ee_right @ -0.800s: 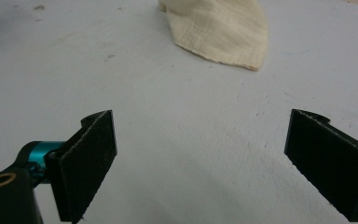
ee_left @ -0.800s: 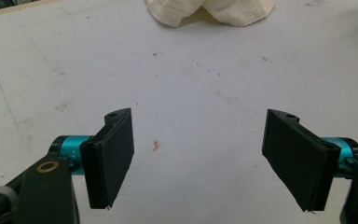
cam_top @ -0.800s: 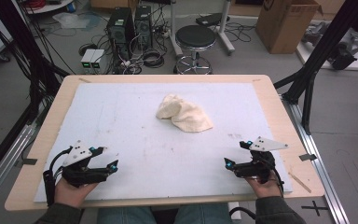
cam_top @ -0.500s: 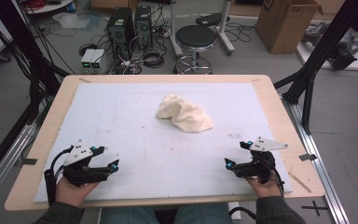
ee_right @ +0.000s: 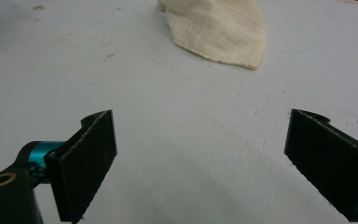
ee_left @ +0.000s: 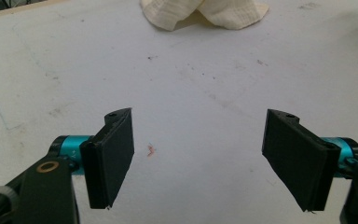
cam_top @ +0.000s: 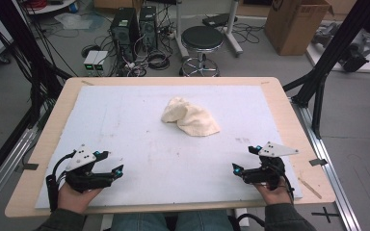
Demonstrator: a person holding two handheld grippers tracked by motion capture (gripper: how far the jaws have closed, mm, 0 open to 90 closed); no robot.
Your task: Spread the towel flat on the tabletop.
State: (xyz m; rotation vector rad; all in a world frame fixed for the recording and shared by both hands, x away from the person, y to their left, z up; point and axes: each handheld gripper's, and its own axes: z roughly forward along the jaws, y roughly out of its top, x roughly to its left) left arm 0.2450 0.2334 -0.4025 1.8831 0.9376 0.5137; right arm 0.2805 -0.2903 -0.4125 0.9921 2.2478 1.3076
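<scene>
In the high view, the left gripper (cam_top: 110,163) and right gripper (cam_top: 244,159) lie low over the near corners of the white mat (cam_top: 125,120), each held in a hand from below and angled inward, jaws spread. A crumpled cream cloth (cam_top: 189,117) sits well ahead of both, between their lines of aim. In the left gripper view, the flat black jaws stand wide apart with bare, scuffed mat between; the cloth (ee_left: 205,11) lies far ahead, slightly right of centre. In the right gripper view, the jaws gape equally; the cloth (ee_right: 219,30), finely woven with a rounded edge, lies ahead, near centre.
</scene>
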